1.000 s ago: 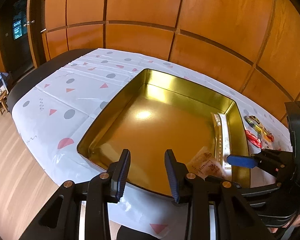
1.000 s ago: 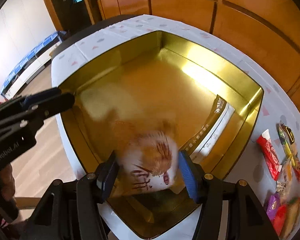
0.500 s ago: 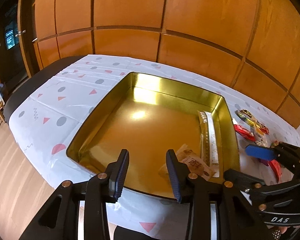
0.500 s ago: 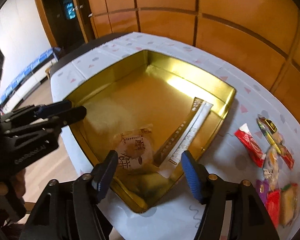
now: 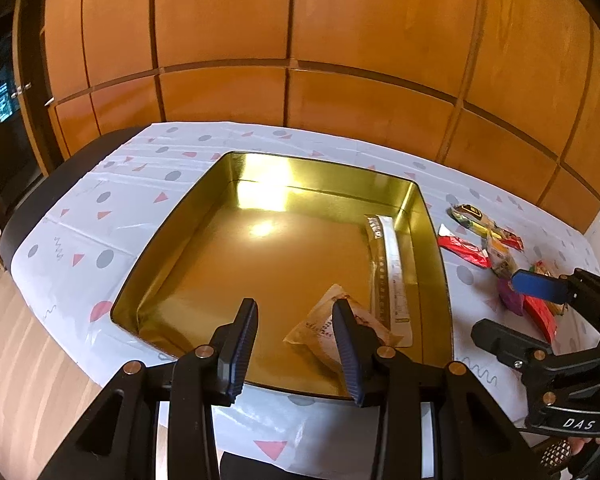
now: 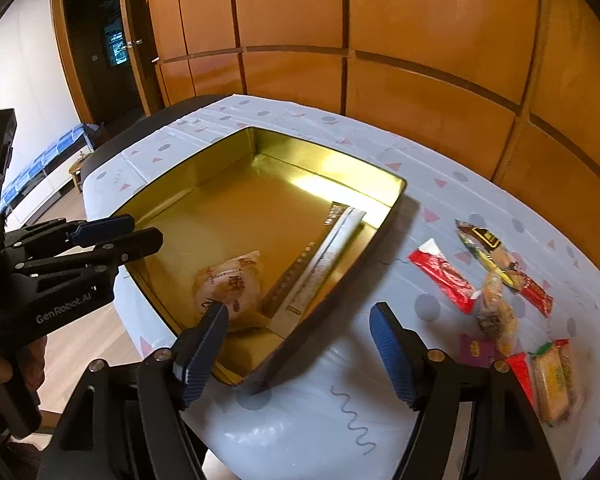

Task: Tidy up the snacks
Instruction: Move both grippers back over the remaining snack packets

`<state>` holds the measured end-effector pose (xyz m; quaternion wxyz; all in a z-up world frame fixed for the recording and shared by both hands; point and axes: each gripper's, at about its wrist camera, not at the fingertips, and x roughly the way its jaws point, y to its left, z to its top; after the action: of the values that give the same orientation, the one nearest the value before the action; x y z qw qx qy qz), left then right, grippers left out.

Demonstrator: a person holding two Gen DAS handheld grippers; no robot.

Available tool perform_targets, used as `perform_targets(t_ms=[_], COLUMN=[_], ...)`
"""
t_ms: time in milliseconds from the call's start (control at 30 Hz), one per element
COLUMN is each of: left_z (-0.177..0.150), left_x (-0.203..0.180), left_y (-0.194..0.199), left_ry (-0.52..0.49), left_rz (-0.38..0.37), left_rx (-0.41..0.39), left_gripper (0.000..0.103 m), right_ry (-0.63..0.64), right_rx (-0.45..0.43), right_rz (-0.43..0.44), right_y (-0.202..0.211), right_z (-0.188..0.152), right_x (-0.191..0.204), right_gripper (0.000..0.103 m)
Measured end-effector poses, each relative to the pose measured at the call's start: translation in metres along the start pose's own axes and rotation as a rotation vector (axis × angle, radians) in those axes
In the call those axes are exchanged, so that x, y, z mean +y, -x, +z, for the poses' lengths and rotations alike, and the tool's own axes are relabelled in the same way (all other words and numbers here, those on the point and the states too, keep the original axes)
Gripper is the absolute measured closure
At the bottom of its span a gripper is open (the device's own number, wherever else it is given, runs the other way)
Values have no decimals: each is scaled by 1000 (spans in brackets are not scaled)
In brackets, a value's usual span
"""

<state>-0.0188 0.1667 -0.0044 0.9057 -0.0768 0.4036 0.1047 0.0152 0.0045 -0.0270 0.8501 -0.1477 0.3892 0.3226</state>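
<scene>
A gold tin tray (image 5: 172, 248) (image 6: 300, 160) sits on the patterned tablecloth. Inside it a pale bun packet (image 5: 320, 326) (image 6: 230, 284) lies near the front wall, beside a long gold-and-white stick packet (image 5: 388, 264) (image 6: 320, 264) along the right wall. My right gripper (image 6: 300, 316) hovers over the tray's near corner, its jaws opening with nothing between them. My left gripper (image 5: 294, 312) is open and empty above the tray's front edge, and the bun packet lies just beyond its right finger. Several loose snack packets, one of them a red bar (image 5: 464, 250) (image 6: 440, 276), lie right of the tray.
A wooden panel wall (image 5: 300, 40) runs behind the table. The dark table edge (image 5: 32, 208) curves away at the left, with wooden floor below. A purple packet (image 6: 476, 350) and a yellow cracker pack (image 6: 552, 380) lie close to my right gripper's right finger.
My right gripper let go of the bun packet, which now rests in the tray, then drew back and up with its jaws widening. My left gripper also pulled back a little.
</scene>
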Motion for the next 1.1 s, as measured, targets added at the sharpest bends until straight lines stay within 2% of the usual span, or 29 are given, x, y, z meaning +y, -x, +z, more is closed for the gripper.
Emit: perform_targets(t_ms=[200, 433, 633, 733, 800, 867, 1000, 1100], left_z=[1, 3, 7, 8, 9, 13, 25, 33], left_x=[-13, -34, -67, -89, -102, -116, -137, -158], left_y=[1, 2, -1, 0, -2, -7, -21, -37], left_ry=[-35, -101, -205, -268, -295, -320, -349, -452], left_rz=[-11, -53, -175, -242, -278, -307, -285, -274], left_rx=[0, -5, 11, 15, 35, 58, 111, 147], left_gripper=[64, 64, 62, 60, 54, 54, 54, 57], right_ry=[-17, -44, -97, -161, -194, -237, -399, -436], right_rx=[-13, 6, 28, 24, 25, 33, 54, 27], right_rz=[-40, -142, -279, -339, -379, -411, -410, -385], right_y=[12, 26, 46, 59, 63, 63, 60, 65], right_z=[-7, -20, -32, -41, -48, -58, -80, -79], right_x=[-22, -68, -134, -181, -207, -236, -278, -288], right_gripper=[27, 23, 23, 22, 20, 20, 20, 20])
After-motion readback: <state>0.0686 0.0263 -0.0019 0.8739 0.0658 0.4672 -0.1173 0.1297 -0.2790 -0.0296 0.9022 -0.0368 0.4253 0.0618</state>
